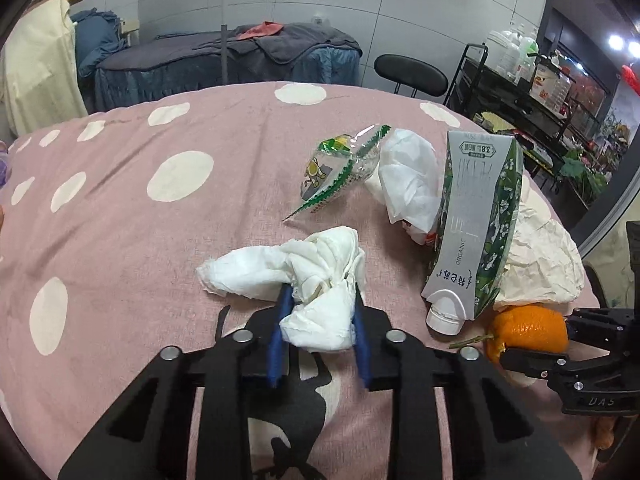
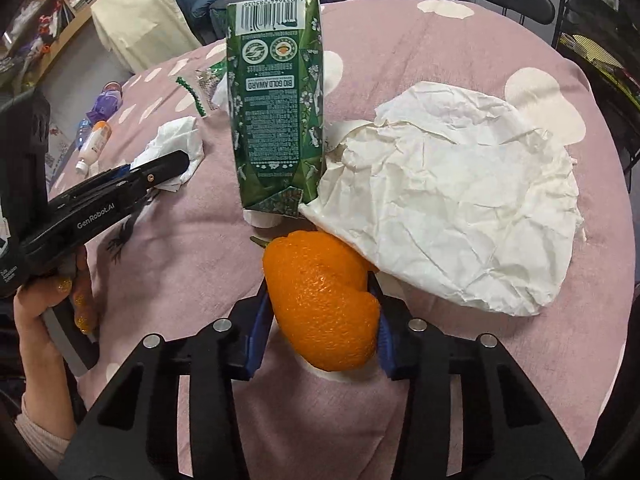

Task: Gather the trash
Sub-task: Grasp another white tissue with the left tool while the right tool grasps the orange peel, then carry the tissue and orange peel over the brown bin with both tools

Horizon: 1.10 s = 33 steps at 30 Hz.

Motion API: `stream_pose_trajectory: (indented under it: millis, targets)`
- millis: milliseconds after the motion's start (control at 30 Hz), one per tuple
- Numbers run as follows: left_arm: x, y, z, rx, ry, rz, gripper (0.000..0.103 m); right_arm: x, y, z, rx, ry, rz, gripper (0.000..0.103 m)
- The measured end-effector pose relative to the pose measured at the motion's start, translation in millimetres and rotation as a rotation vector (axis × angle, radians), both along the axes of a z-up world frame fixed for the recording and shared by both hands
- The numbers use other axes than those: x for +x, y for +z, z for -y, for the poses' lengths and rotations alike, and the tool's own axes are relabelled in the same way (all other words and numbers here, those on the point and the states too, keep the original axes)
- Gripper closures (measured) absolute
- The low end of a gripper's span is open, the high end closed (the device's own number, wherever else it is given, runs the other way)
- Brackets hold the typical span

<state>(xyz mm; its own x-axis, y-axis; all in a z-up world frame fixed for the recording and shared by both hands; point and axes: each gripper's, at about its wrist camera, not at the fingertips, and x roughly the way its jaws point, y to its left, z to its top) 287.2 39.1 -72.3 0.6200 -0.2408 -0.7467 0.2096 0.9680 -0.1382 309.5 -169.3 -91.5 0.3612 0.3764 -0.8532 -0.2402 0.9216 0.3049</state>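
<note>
On the pink dotted tablecloth [image 1: 132, 240] lies a crumpled white tissue [image 1: 288, 268]; my left gripper [image 1: 322, 296] is shut on its near end, blue pads pressing both sides. My right gripper [image 2: 319, 284] is shut on a piece of orange peel [image 2: 324, 304] with a green stem, low over the cloth. In the left wrist view the orange peel [image 1: 528, 328] shows at the right, in the other gripper's black fingers. In the right wrist view the left gripper [image 2: 160, 168] reaches in from the left with the tissue [image 2: 176, 140].
A green and silver milk carton [image 1: 472, 220] stands upside down on its cap just beyond the peel. A large crumpled paper [image 2: 452, 204] lies to its right. A clear green-edged wrapper [image 1: 340, 168] and another white tissue [image 1: 408, 180] lie farther back. A small bottle [image 2: 94, 140] lies at the left.
</note>
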Motion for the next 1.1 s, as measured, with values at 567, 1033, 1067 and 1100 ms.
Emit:
stream_pose_trajectory:
  millis: [567, 1033, 1067, 1100]
  targets:
    - [-73.4, 35.7, -5.5, -0.135, 0.047, 0.132, 0.083, -80.0, 45.1, 8.2, 0.04, -0.014, 0.199, 0.074]
    - [-120.6, 53.9, 33.9, -0.185, -0.014, 0.209, 0.083, -125.3, 66.6, 41.1, 0.101, -0.073, 0.326, 0.075]
    - [-123.4, 54.9, 37.5, -0.185, -0.021, 0.214, 0.083, -128.1, 67.2, 44.7, 0.104, -0.084, 0.334, 0.075]
    - [-125.3, 55.9, 41.6, -0.187, -0.028, 0.217, 0.083, -130.8, 67.9, 48.9, 0.107, -0.094, 0.34, 0.075]
